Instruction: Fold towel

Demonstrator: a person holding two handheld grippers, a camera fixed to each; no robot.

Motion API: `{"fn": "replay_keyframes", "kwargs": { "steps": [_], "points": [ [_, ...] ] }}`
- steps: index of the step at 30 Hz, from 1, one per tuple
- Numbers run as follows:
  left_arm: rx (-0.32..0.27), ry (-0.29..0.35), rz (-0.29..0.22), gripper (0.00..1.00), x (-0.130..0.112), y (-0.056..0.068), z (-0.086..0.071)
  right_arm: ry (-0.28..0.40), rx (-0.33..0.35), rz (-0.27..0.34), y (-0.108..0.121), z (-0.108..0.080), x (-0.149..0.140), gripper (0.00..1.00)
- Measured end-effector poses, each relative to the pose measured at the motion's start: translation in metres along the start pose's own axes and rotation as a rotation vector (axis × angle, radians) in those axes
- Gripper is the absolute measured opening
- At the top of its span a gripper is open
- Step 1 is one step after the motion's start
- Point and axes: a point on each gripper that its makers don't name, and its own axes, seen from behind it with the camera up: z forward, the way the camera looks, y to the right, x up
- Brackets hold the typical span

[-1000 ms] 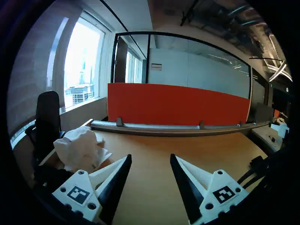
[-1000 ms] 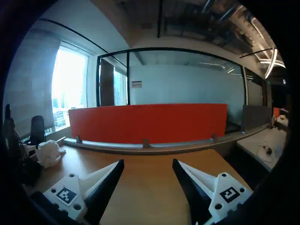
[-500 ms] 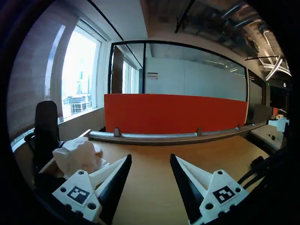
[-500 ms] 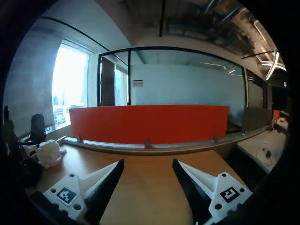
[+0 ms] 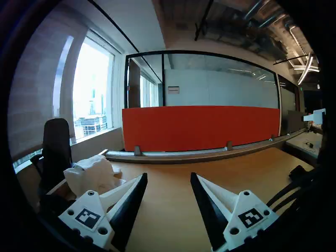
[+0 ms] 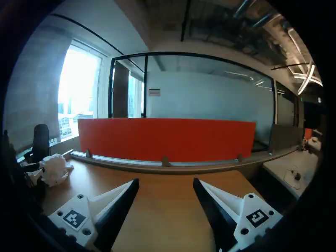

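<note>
This is an office: a long wooden desk [image 5: 168, 201], an orange divider panel [image 5: 201, 126] mid-frame, glass partition walls [image 5: 218, 80] behind, a black chair [image 5: 56, 147] at left.

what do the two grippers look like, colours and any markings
The left gripper and the right gripper look alike. Each has two wedge-shaped fingers that taper to a point, with white plastic shells and black inner faces. Each finger carries a square black-and-white tag with small round holes around it. What look like black cables run beside the left gripper.
</note>
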Motion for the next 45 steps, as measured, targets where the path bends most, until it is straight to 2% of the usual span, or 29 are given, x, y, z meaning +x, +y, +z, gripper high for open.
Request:
{"fn": "replay_keyframes", "kwargs": {
  "steps": [7, 18, 30, 36, 45],
  "points": [
    [0.007, 0.023, -0.002, 0.75, -0.033, -0.002, 0.0, 0.006, -0.007, 0.003, -0.004, -0.001, -0.007, 1.0],
    [0.018, 0.058, -0.017, 0.75, -0.079, -0.002, -0.001, 0.013, -0.013, -0.001, -0.005, 0.002, -0.035, 1.0],
    [0.03, 0.101, -0.008, 0.75, -0.106, -0.003, 0.0, 0.032, -0.017, 0.0, -0.006, 0.001, -0.047, 1.0],
    [0.023, 0.109, -0.009, 0.75, -0.117, 0.0, 0.002, 0.034, -0.01, -0.002, -0.009, 0.001, -0.054, 1.0],
    [0.034, 0.099, -0.023, 0.75, -0.13, -0.003, 0.005, 0.032, -0.012, -0.005, -0.009, 0.0, -0.052, 1.0]
  ]
}}
